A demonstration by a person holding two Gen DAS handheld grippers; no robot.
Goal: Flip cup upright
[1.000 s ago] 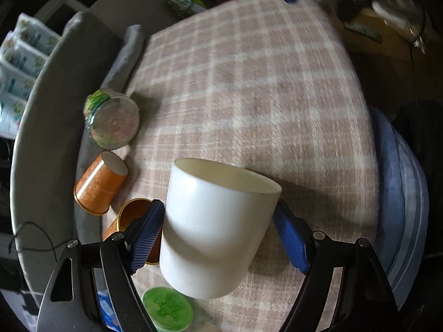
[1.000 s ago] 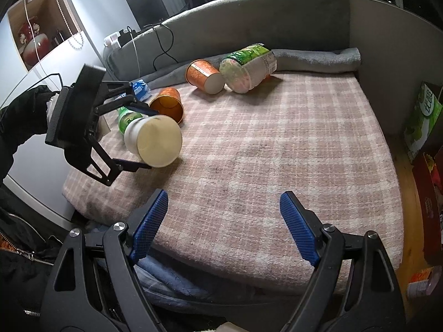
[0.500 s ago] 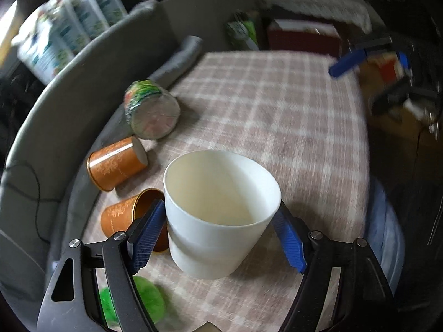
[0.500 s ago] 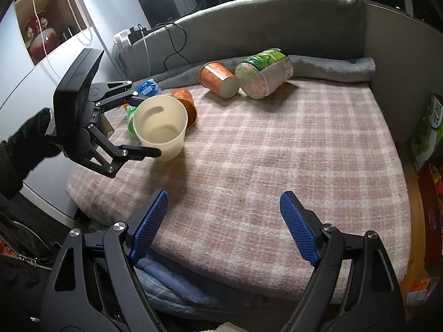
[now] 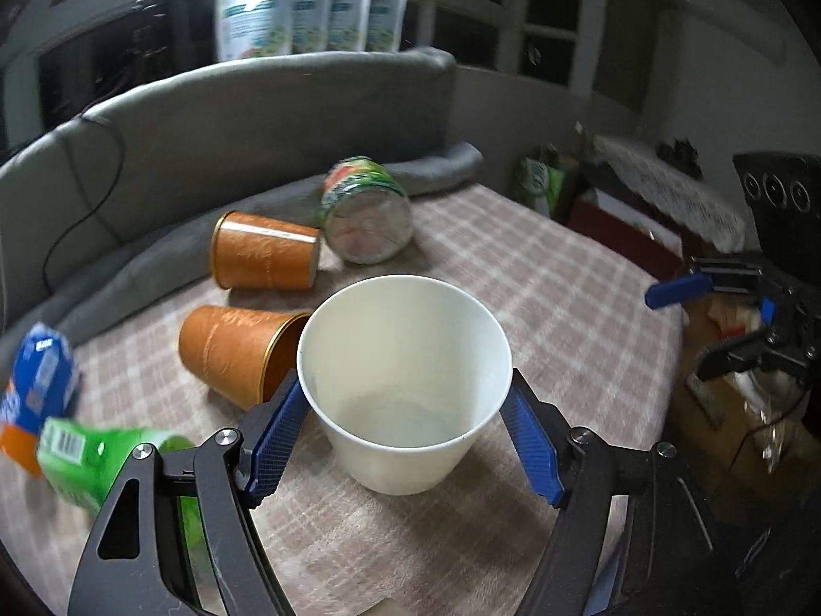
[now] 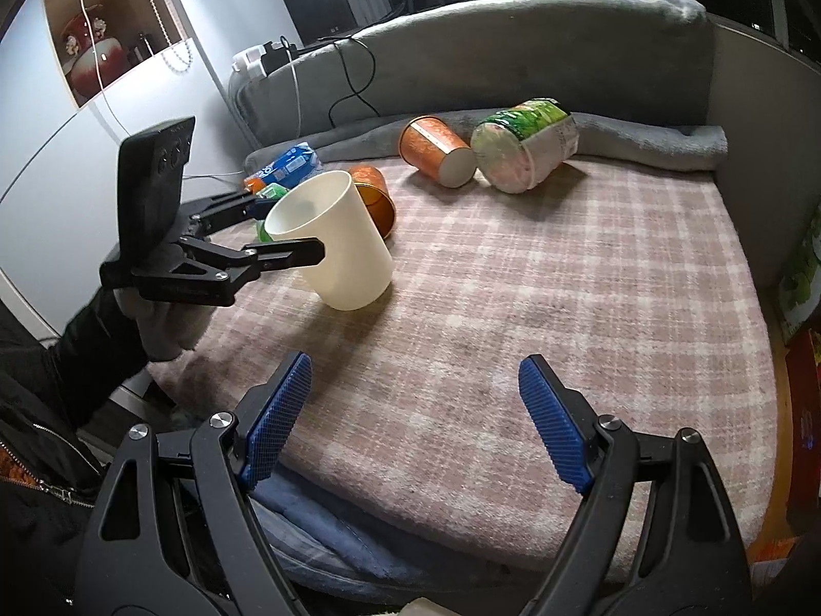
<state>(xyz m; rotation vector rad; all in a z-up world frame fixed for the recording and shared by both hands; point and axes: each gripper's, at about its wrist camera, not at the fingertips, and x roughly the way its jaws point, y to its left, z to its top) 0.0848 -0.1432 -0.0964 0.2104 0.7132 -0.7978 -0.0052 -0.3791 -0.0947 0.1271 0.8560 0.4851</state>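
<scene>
A white cup [image 5: 405, 385] is held between the blue pads of my left gripper [image 5: 405, 426], mouth up and tilted a little, its base at the checked blanket [image 5: 554, 282]. In the right wrist view the same cup [image 6: 333, 251] leans left with the left gripper [image 6: 287, 256] shut on its sides. My right gripper [image 6: 410, 426] is open and empty above the blanket's front edge, well apart from the cup. It also shows at the right edge of the left wrist view [image 5: 682, 292].
Two orange cups [image 5: 261, 256] [image 5: 231, 354] lie on their sides left of the white cup. A green-labelled tub [image 5: 367, 210] lies on its side behind them. A green bottle [image 5: 102, 457] and a blue packet [image 5: 36, 380] lie at the left. A grey padded wall [image 6: 513, 61] rings the back.
The left gripper has turned the white cup from lying on its side with its mouth toward the right gripper to mouth up, and lowered it to the blanket. The right gripper stayed open.
</scene>
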